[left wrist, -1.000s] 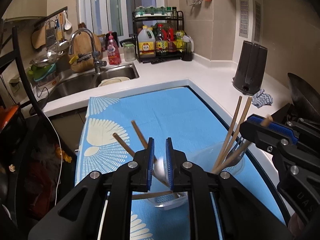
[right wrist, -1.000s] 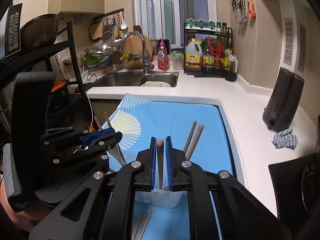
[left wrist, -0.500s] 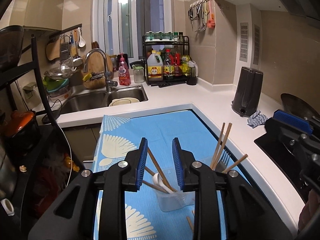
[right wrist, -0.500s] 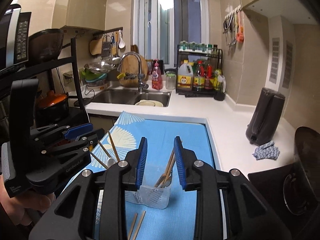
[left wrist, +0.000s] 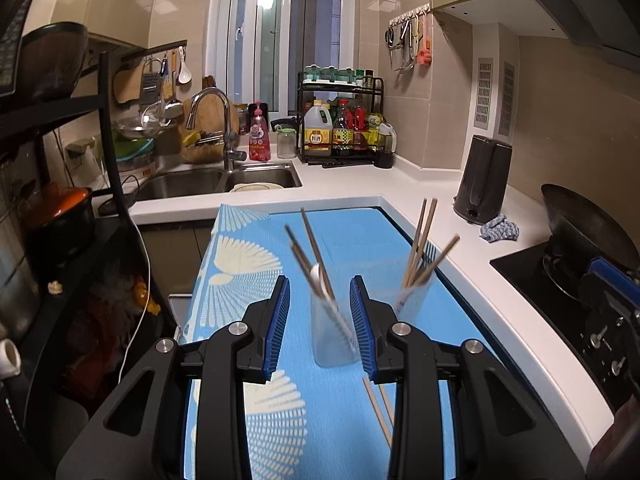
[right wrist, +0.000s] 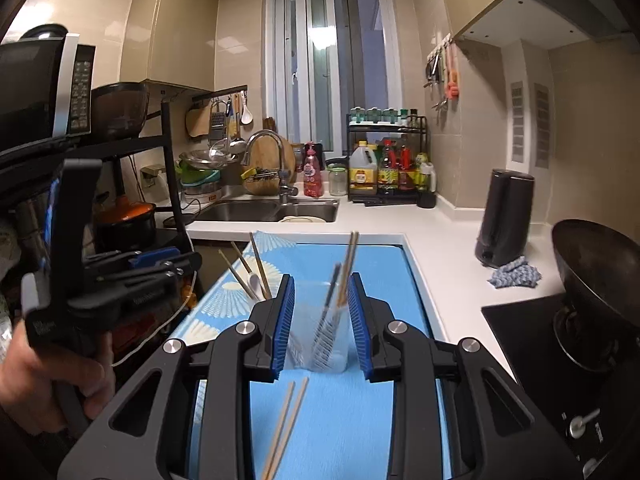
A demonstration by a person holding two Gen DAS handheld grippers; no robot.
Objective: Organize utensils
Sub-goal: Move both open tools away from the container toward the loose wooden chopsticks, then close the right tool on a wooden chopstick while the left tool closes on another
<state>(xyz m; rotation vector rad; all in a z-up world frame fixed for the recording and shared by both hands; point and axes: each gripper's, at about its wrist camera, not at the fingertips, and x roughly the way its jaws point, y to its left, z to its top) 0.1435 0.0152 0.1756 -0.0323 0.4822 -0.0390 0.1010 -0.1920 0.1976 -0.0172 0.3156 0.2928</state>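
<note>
Domestic kitchen. Evidence: a stainless double sink point(left wrist: 218, 182) with a curved faucet point(left wrist: 212, 120) set in a white table point(left wrist: 400, 184). Right of the sink, a rack of condiment bottles point(left wrist: 340, 128). Further right, a dark kettle point(left wrist: 484, 180) and a wok point(left wrist: 588, 228) on a gas hob. Left of the sink, a microwave point(right wrist: 40, 92) on shelving.

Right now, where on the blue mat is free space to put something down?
The far half of the blue mat, behind both clear cups, is bare. The white counter before the kettle is free too. Near the grippers it is crowded: loose chopsticks lie there.
</note>
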